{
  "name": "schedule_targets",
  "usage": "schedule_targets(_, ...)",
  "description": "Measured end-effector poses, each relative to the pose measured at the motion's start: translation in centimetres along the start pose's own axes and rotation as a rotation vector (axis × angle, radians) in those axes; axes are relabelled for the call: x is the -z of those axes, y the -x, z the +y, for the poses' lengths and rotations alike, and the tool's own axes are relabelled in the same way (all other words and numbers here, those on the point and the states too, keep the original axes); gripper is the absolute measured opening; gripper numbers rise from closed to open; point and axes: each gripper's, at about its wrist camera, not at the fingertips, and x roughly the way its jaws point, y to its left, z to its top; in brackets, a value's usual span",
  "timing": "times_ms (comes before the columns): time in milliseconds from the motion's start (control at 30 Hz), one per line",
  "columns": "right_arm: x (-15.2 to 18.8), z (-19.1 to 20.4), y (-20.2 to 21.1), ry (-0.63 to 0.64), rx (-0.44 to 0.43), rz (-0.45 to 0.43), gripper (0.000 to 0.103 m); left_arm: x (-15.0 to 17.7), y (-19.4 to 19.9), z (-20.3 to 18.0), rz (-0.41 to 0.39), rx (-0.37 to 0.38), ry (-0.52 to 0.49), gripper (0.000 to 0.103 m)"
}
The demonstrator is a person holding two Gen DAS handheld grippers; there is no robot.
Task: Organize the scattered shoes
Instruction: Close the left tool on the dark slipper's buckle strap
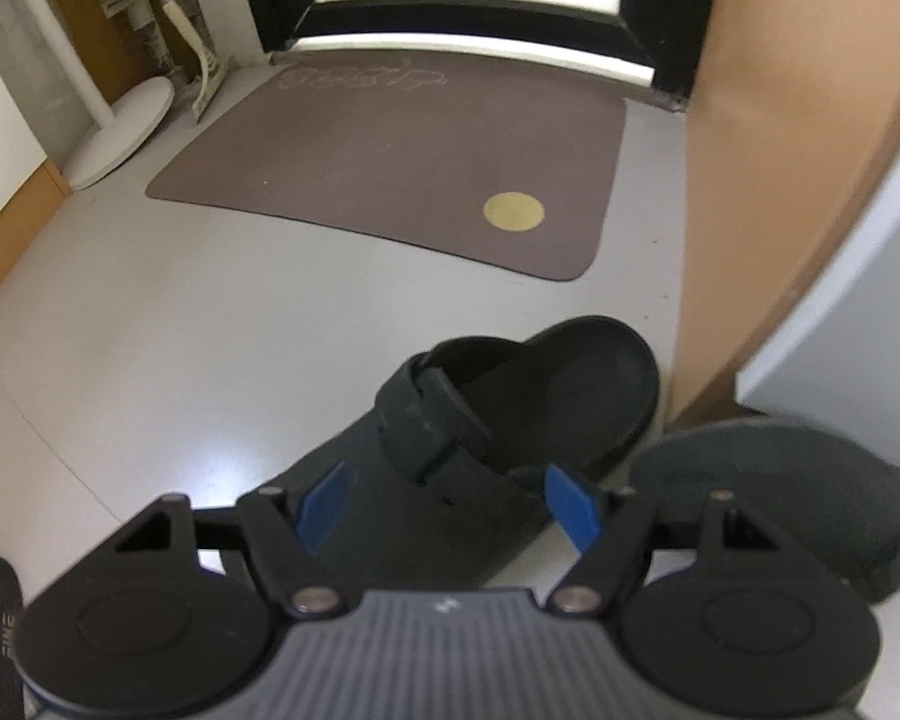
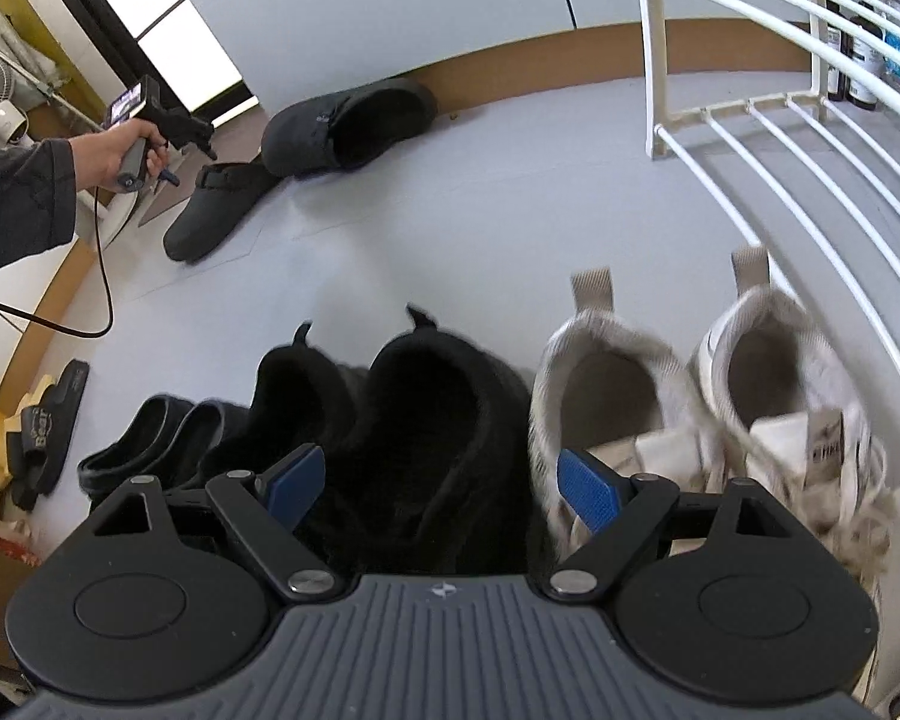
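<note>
Step in hand, as judged: pickup of the two stray clogs. Left gripper hangs over the strapped dark clog, jaws spread, nothing pinched; the clog's toe end lies between the blue pads. Right gripper is poised above the black fleece-lined shoes, jaws spread and empty.

Next move likely calls for lowering the left jaws astride the clog and closing, then carrying it to the row.

Left wrist view alone shows the brown doormat and a glazed door. Right wrist view alone shows the row on the floor: black slip-ons, fleece-lined pair, white sneakers, beside the white wire rack; also the second clog by the skirting, and slides apart at left.
</note>
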Motion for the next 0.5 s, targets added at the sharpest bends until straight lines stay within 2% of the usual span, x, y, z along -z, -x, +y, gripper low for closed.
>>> schedule_targets(100,-0.4,-0.7,-0.7,-0.012,0.005,0.004,0.088,-0.7,-1.3,0.0,0.011,-0.024,0.011,0.075)
schedule_targets(200,-0.5,-1.2,-1.3,-0.009,0.008,0.017,0.088,-1.2,-2.4,-0.2,-0.009,-0.074,-0.019,0.075)
schedule_targets(300,-0.4,-1.5,-1.8,-0.011,0.019,0.028,0.088,-1.7,-3.6,0.1,0.001,-0.091,-0.015,0.075)
schedule_targets(433,-0.1,-1.8,-2.2,-0.014,0.03,0.05,0.088,-2.0,-4.8,-0.1,0.007,-0.076,-0.017,0.075)
schedule_targets(500,0.0,-1.7,-2.2,-0.003,0.036,0.054,0.088,-1.8,-5.6,-0.3,0.024,-0.094,-0.048,0.069)
